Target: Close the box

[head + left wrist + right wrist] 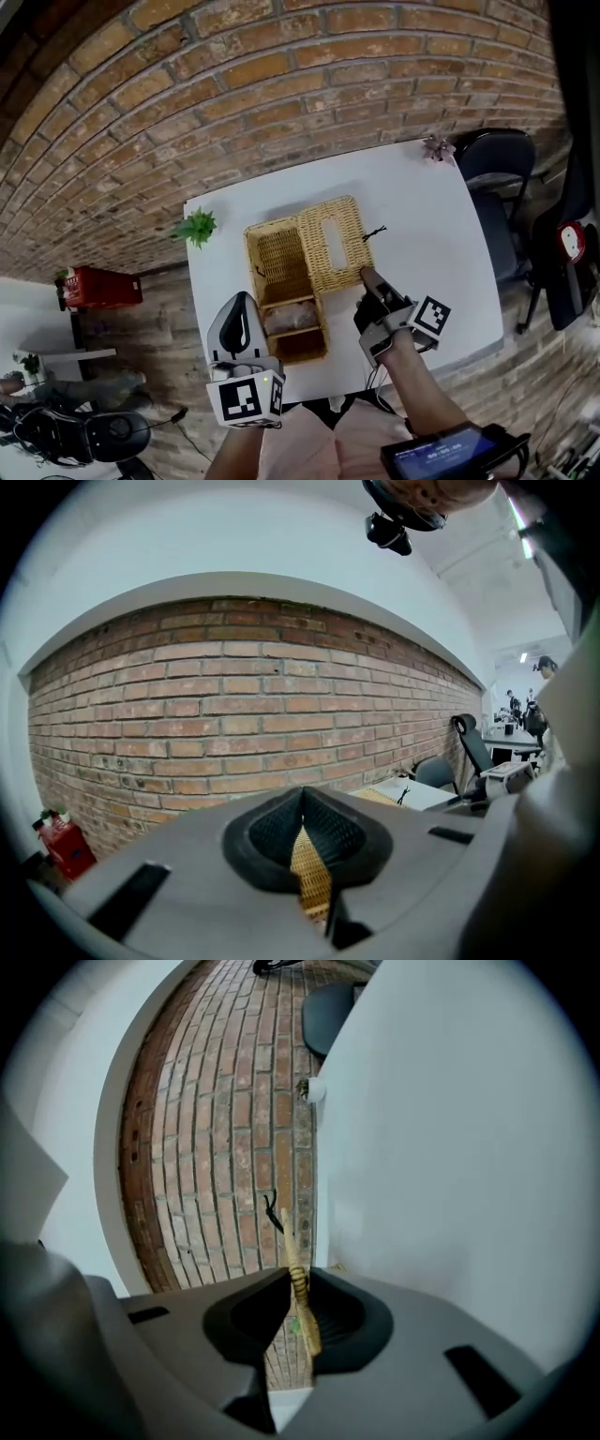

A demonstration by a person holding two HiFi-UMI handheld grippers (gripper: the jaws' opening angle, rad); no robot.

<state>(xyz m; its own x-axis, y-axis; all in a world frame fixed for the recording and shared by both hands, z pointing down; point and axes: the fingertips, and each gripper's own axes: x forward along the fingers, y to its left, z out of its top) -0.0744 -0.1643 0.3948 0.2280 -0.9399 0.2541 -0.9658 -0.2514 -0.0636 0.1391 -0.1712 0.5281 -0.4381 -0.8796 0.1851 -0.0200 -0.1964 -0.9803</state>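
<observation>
Head view: one box; one lid; left hand-held gripper; right hand-held gripper

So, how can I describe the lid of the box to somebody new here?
On the white table stands an open wicker box. Its flat wicker lid lies open on its right. Only it has a rectangular slot, and the fingers of the right gripper pinch its near edge.

The box and its lid are woven from pale, rough wicker. The table is finished in smooth, matt white. The wall is built of rough brick. The left gripper and right gripper are moulded in matt grey plastic, and their pads are faced in black, finely ribbed rubber.
</observation>
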